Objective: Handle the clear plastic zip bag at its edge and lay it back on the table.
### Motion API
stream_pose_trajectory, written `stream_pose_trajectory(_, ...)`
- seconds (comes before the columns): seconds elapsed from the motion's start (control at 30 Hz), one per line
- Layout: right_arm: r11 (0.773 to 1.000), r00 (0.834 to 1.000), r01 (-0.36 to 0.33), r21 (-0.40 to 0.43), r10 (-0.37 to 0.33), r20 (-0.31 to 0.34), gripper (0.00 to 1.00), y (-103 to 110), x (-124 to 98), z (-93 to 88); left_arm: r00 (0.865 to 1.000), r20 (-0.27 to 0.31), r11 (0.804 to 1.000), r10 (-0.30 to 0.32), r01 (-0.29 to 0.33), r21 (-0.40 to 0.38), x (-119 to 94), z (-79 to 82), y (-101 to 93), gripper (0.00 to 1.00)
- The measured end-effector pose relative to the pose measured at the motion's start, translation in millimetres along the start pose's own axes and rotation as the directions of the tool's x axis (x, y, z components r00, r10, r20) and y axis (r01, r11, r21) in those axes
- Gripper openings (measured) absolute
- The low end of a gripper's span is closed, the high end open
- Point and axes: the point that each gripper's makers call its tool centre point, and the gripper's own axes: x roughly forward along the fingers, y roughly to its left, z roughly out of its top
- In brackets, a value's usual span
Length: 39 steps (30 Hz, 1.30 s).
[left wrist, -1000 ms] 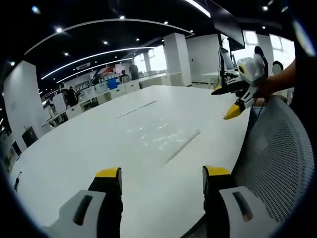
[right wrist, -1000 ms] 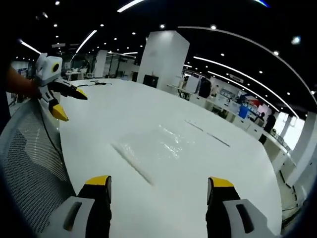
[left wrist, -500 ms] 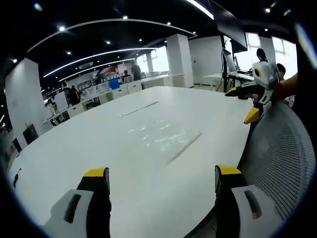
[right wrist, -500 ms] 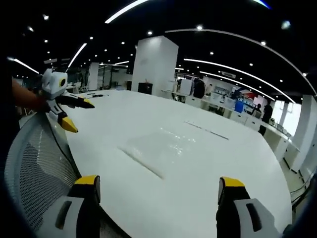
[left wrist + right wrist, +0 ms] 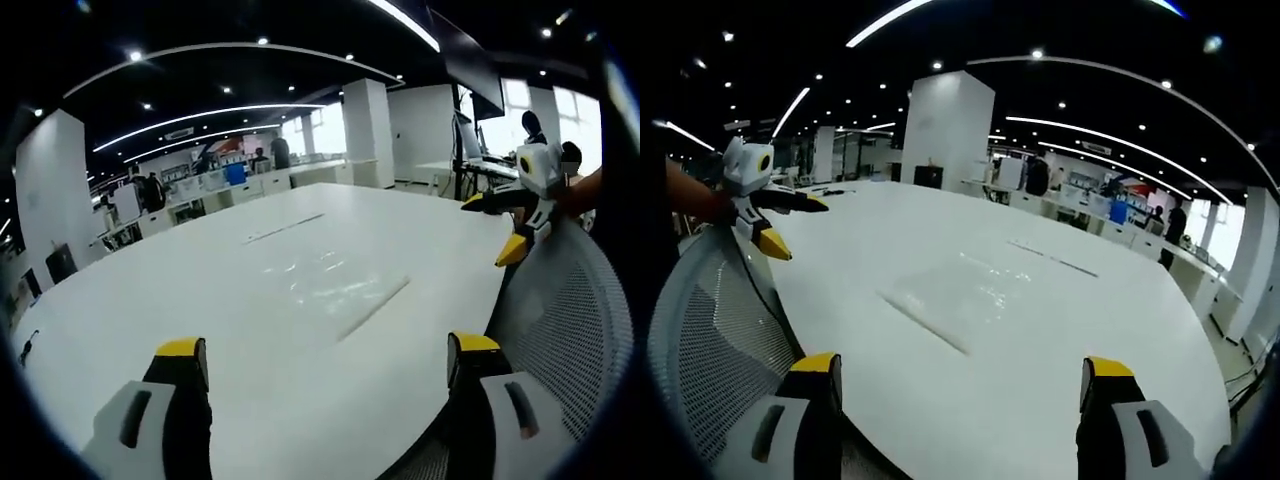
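Clear zip bag (image 5: pixel 322 285) flat on table (image 5: pixel 150 290); both grippers apart, empty

One zip bag (image 5: pixel 325 283), one table (image 5: pixel 150 290), two tongs (image 5: pixel 326 362) (image 5: pixel 958 374).

a clear zip bag (image 5: pixel 325 283) lies flat on a table (image 5: pixel 150 290), well ahead of the left gripper (image 5: pixel 325 365) and the right gripper (image 5: pixel 958 378). a mesh chair back (image 5: pixel 715 340) stands at the table's near edge, between them.
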Motion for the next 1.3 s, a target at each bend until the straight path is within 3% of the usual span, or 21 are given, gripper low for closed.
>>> stream_pose_trajectory(1.3,0.999,0.998,0.027,0.026,-0.025,-0.066,1.00,-3.4,2.3,-16.4,0.999,-0.010,0.998,-0.053,0.053,0.020,4.4,-3.0,-9.5,0.99)
